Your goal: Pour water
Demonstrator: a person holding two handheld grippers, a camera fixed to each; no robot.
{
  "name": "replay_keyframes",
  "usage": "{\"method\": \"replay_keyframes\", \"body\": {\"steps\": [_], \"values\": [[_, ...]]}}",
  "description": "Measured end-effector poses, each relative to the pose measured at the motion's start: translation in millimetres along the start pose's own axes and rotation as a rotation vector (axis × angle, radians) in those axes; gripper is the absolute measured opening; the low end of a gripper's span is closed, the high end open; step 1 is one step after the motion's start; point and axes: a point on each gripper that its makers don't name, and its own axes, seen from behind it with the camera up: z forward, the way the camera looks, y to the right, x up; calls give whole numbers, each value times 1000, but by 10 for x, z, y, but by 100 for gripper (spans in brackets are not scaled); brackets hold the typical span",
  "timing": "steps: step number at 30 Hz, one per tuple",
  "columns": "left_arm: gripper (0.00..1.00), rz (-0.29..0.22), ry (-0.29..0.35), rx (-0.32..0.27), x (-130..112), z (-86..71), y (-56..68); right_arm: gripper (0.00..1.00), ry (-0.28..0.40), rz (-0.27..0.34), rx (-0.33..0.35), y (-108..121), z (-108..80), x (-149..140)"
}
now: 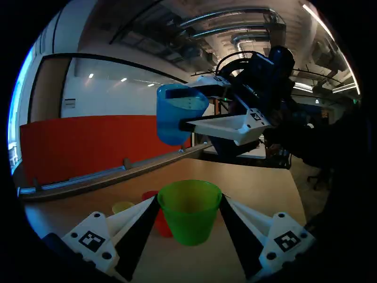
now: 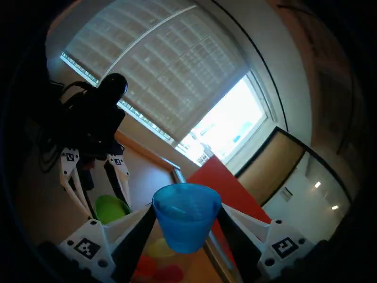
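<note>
We can read no words, brands or numbers anywhere. Square black-and-white code tags [image 1: 91, 240] sit on the left gripper [image 1: 188, 200] at the lower corners of the left gripper view, and likewise on the right gripper [image 2: 186, 207]. A notice [image 1: 69, 103] on the wall [image 1: 108, 101], upper left, is too small to read.

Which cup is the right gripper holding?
The blue cup, in the right gripper. The green cup is in the left gripper; the red cup and yellow cup stand on the table.
</note>
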Motion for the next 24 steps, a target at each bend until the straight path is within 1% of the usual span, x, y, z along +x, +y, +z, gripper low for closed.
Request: {"method": "replay_keyframes", "body": {"steps": [12, 24], "values": [[89, 12, 1, -5, 47, -34, 42, 90, -5, -100, -18, 85, 42, 33], [89, 0, 17, -15, 100, -60, 65, 90, -12, -178, -30, 119, 86, 49]]}}
